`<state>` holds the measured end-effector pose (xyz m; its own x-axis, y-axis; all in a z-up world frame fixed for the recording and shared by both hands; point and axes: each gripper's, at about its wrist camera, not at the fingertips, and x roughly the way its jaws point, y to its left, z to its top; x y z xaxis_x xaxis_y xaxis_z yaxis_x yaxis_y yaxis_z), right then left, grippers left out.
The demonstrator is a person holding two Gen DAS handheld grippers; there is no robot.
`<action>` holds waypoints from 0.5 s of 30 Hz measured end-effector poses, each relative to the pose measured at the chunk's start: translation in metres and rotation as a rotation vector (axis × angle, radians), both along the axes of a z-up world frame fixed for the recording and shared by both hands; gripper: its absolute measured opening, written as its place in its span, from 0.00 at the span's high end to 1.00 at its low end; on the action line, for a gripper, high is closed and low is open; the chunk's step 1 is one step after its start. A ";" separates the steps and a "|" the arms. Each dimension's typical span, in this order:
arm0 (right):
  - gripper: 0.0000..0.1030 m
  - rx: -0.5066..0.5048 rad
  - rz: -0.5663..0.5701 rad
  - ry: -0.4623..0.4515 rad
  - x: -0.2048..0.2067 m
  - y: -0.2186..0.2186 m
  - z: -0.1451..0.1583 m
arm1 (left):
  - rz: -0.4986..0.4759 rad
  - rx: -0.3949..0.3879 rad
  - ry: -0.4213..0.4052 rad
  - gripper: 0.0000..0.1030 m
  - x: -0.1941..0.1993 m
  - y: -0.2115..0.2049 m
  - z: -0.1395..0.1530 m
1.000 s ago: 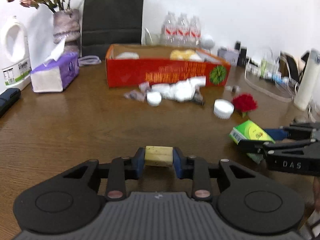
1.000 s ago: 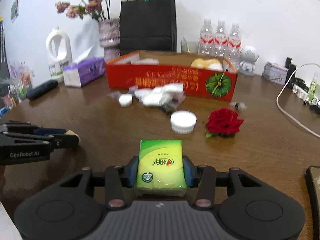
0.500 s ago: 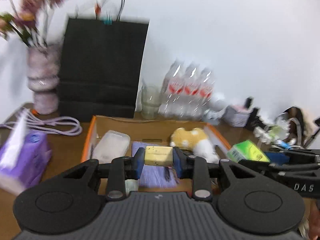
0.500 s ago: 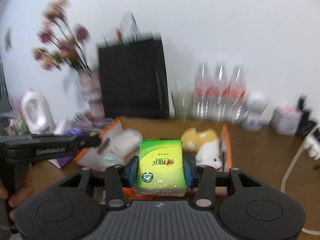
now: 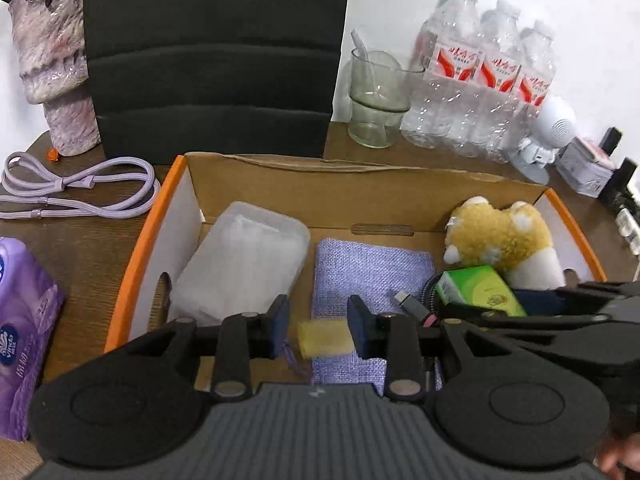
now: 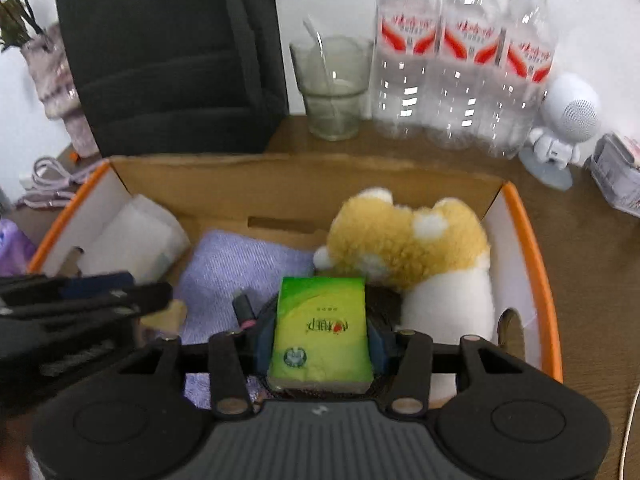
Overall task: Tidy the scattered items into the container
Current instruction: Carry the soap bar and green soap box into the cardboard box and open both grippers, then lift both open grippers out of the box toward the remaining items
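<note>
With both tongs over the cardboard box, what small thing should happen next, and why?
Probably the right tongs should open. They grip the green tissue pack over the box, beside the plush toy. The left tongs are open, with the yellow block loose between them.

Matt cardboard box [image 5: 360,188] is holding a woven cloth pouch [image 5: 372,268], fluffy plush toy [image 6: 408,248] and glossy-wrapped green packet [image 6: 320,332].

A black paper bag [image 5: 216,52] stands behind a glass cup [image 5: 374,100]. Three water bottles [image 6: 460,56] stand beside a small white speaker [image 6: 568,120]
</note>
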<state>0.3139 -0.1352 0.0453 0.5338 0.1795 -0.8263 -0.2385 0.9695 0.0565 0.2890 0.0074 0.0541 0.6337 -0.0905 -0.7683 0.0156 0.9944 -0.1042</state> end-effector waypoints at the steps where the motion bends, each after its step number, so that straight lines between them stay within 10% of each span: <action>1: 0.43 -0.001 -0.006 -0.004 -0.002 -0.001 0.003 | -0.002 0.001 -0.003 0.64 -0.001 0.002 0.005; 5: 0.30 0.086 -0.037 -0.012 -0.011 -0.017 0.036 | -0.002 0.030 -0.011 0.49 -0.010 0.010 0.034; 7: 0.26 0.094 -0.062 -0.013 -0.014 -0.026 0.057 | 0.006 0.021 0.034 0.24 -0.012 0.013 0.046; 11: 0.15 0.051 -0.108 0.050 -0.021 -0.040 0.090 | 0.060 0.019 0.169 0.19 -0.019 0.022 0.063; 15: 0.10 -0.004 -0.095 0.040 -0.046 -0.037 0.112 | 0.095 0.051 0.128 0.02 -0.043 0.022 0.086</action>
<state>0.2679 -0.1721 0.1576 0.5146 0.1258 -0.8481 -0.1427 0.9879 0.0600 0.2455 0.0294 0.1398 0.5345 0.0066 -0.8451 -0.0892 0.9948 -0.0486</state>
